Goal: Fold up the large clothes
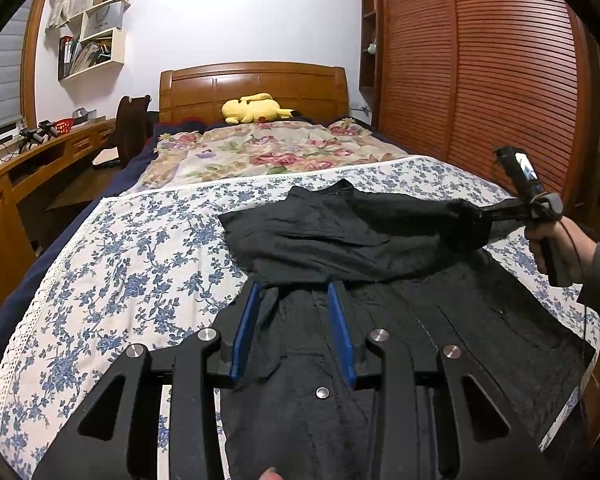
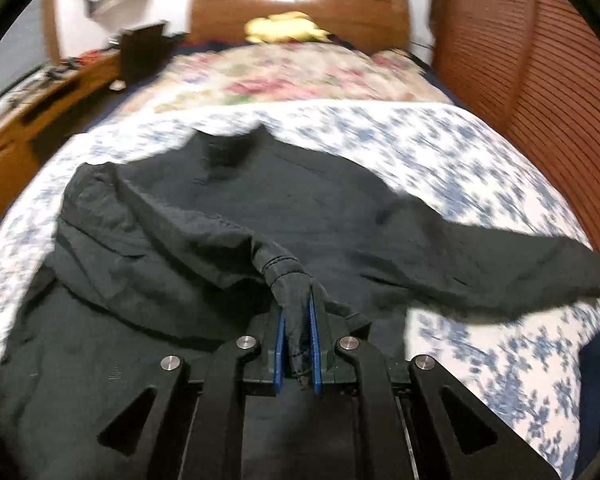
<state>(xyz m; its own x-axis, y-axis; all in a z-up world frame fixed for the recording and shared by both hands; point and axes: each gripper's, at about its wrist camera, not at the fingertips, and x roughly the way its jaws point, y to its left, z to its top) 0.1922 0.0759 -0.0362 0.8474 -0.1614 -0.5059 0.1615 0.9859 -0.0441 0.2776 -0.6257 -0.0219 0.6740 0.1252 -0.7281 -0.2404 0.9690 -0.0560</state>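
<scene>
Plainly, the black jacket (image 1: 380,264) lies spread on the blue-flowered bedspread (image 1: 112,264), collar toward twelve o'clock in the left wrist view, body running down to six. One sleeve (image 2: 204,236) is drawn across the chest, its cuff (image 2: 296,320) pinched between the blue pads of the right gripper (image 2: 298,312), whose jaws stand nearly closed on the bunched cloth. The other sleeve (image 2: 532,268) trails out toward three o'clock in the right wrist view. The left gripper (image 1: 294,292) sits low over the jacket front with its jaws partly open; dark cloth lies between the pads, but whether they press on it cannot be told.

The likeliest trouble is the cuff slipping free, since only a narrow wad of thin fabric is held and the right wrist view is blurred with motion. A hard pull could also drag the whole jacket sideways if the left gripper is not pinning it, spoiling the fold line.

Room is generous at nine and twelve o'clock, where bare bedspread and a rose-patterned quilt (image 1: 272,148) lie. At three o'clock the bed edge is near, with the slatted wardrobe doors (image 1: 480,72) beyond it, so the person's hand (image 1: 548,240) has less room there.
</scene>
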